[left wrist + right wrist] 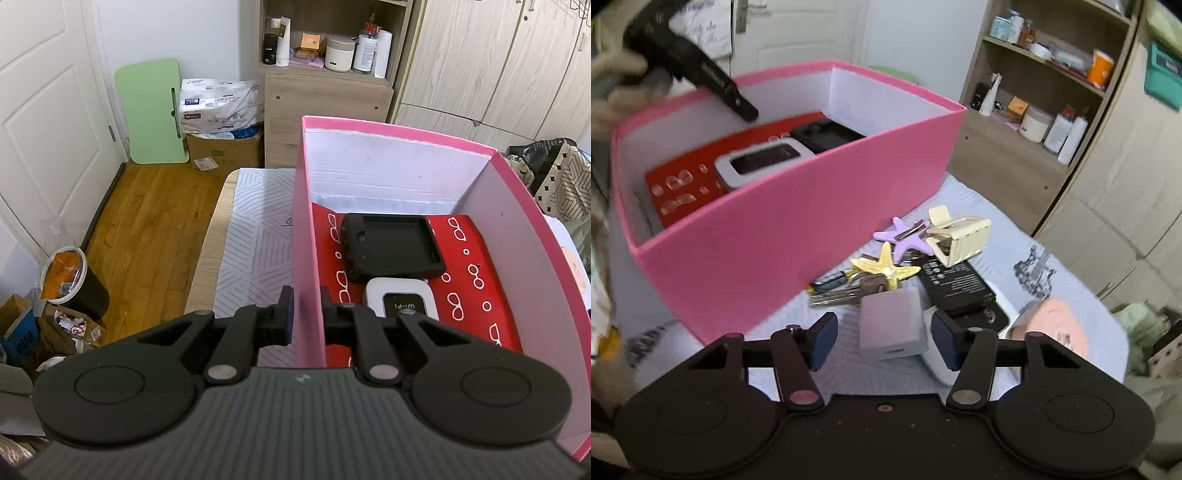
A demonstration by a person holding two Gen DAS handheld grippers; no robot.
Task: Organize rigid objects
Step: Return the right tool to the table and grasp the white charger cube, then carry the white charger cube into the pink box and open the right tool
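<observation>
Bracketing the grey charger block (pixel 892 325): right gripper (pixel 884 341) half-open, empty; left gripper (pixel 306 314) clamps pink box (pixel 306 221) wall. Next: close, lift, box it.

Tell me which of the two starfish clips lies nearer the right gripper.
The yellow starfish, lying on the keys, is nearer the right gripper. The purple starfish lies farther back, beside the cream claw clip.
</observation>
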